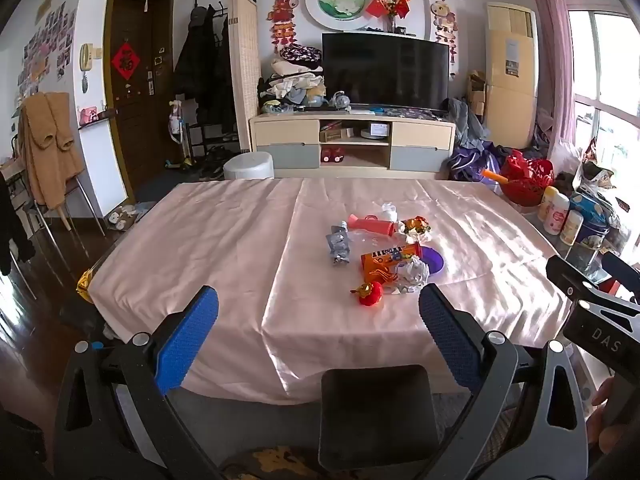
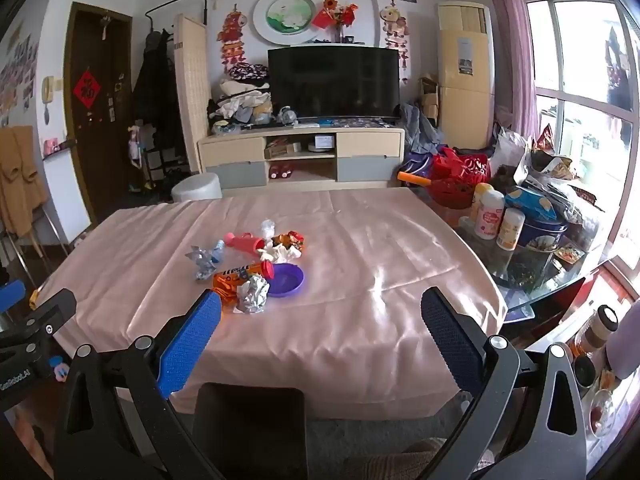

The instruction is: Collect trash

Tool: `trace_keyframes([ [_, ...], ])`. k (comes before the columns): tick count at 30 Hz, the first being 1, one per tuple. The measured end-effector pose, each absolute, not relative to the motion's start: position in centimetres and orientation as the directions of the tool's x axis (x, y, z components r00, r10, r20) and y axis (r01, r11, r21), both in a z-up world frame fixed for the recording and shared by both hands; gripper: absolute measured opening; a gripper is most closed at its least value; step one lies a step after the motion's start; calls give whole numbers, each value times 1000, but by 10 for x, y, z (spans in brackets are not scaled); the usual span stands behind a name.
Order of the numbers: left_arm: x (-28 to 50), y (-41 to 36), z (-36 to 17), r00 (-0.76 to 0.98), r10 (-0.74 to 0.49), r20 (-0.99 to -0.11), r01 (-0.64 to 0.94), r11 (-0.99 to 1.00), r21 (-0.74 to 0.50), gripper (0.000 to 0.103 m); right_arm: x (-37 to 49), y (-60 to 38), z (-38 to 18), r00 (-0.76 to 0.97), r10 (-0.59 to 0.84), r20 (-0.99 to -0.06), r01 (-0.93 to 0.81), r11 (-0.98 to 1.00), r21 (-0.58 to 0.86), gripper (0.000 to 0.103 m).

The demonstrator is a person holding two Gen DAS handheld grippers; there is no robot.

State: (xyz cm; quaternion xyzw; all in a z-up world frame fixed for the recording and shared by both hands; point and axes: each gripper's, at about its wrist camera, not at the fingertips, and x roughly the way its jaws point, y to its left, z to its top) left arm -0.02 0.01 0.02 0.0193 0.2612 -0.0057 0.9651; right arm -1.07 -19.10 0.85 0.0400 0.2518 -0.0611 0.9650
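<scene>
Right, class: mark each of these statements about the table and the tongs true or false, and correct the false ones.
1. Both sets of tongs, left tongs and right tongs, are open and hold nothing. True.
2. The purple dish lies on the floor. False: it sits on the pink tablecloth, beside the trash.
3. A crumpled paper ball lies against the orange candy wrapper. True.
4. The pink tube is clamped in the right tongs. False: it lies on the table, away from both.
5. The television is showing a picture. False: its screen is dark.
</scene>
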Motion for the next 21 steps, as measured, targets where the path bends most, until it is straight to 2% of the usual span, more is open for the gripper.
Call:
trace_keyframes([
  [21,-6,-9,10,867,-11,-497,32,999,34,95,-14,-188,12,872,-94,-481,134,990,50,100],
])
